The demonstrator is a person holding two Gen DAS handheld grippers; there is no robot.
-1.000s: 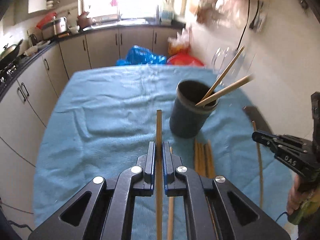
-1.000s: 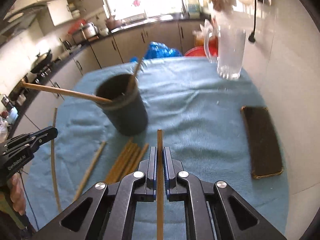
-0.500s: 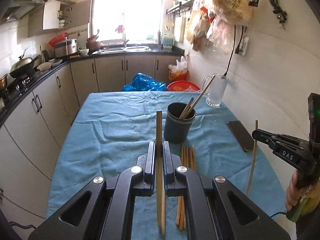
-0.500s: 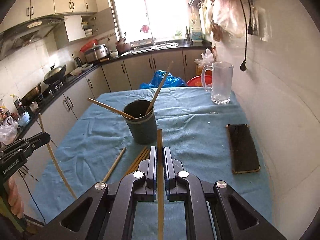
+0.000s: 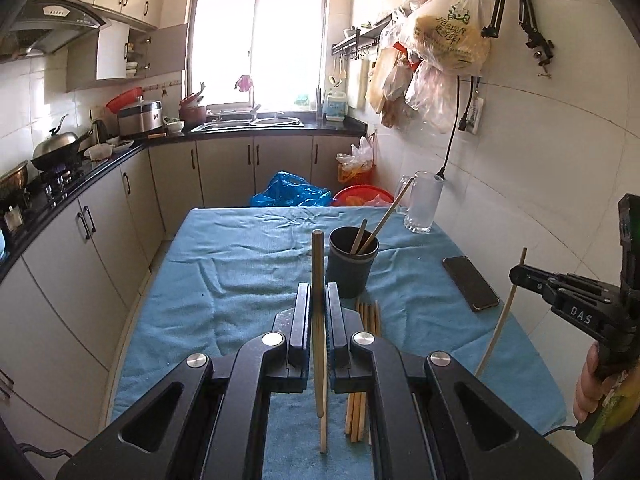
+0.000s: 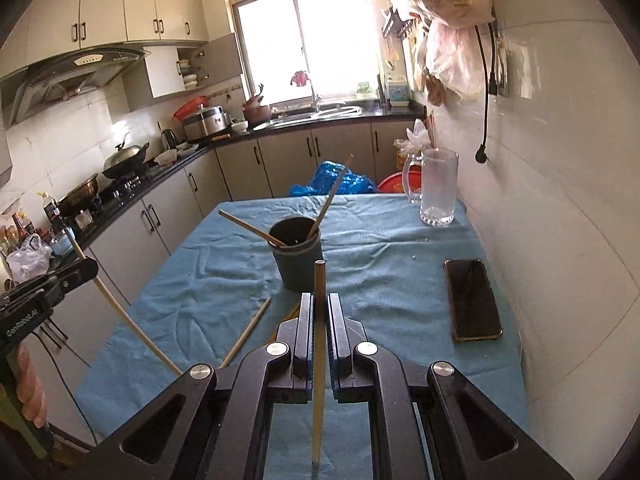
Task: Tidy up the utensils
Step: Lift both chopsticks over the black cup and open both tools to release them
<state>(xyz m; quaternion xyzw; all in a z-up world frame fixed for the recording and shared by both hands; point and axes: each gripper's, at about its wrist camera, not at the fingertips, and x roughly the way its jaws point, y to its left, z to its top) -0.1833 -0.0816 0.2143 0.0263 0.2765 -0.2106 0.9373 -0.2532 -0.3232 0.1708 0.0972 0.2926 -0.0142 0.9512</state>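
Both grippers are clenching — the left gripper is pinching one long wooden chopstick, the right gripper another wooden chopstick — above the blue cloth-covered table, near the dark round cup holding two chopsticks.

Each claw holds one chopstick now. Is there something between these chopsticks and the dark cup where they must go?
Nothing visible blocks either path. The left claw and right claw each grip a chopstick, with only bare blue cloth before the dark cup. Two chopsticks already lean in the cup, leaving most of its mouth free.
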